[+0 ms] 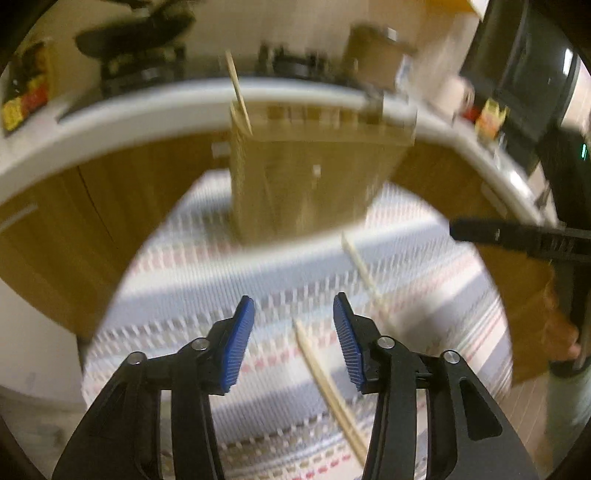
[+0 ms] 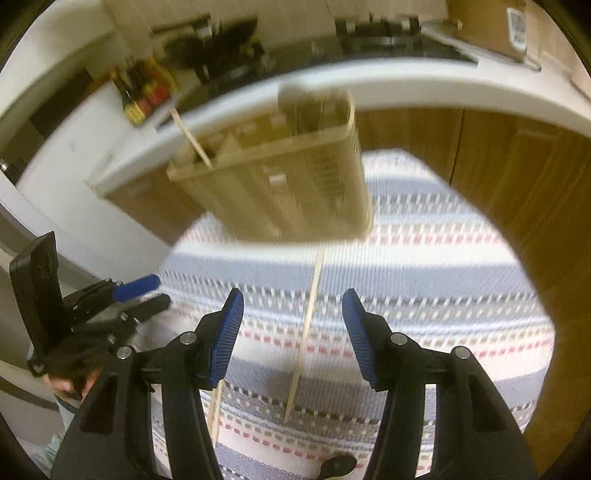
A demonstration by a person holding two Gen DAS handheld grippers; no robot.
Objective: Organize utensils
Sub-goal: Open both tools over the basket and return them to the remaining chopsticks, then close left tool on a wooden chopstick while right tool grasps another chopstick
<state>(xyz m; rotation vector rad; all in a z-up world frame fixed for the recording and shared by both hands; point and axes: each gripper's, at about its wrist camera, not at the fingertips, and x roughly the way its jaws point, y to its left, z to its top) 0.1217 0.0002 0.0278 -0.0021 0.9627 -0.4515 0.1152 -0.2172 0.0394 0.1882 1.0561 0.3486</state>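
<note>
A beige slotted utensil holder [image 1: 310, 177] stands at the far side of a round table with a striped cloth [image 1: 207, 280]. One chopstick [image 1: 238, 94] stands in its left compartment. Loose chopsticks [image 1: 328, 384] lie on the cloth, and another chopstick [image 1: 364, 271] lies farther right. My left gripper [image 1: 293, 339] is open and empty, above the cloth beside the near chopsticks. In the right wrist view the holder [image 2: 280, 184] is ahead, a chopstick [image 2: 304, 336] lies between the open fingers, and my right gripper [image 2: 291, 339] is empty. Both views are motion-blurred.
A white kitchen counter [image 1: 110, 110] with wooden cabinets curves behind the table, carrying a stove, a pan [image 1: 136, 33] and bottles [image 2: 144, 96]. The left gripper [image 2: 110, 306] shows at the left of the right wrist view. A dark round object [image 2: 336, 467] lies at the cloth's near edge.
</note>
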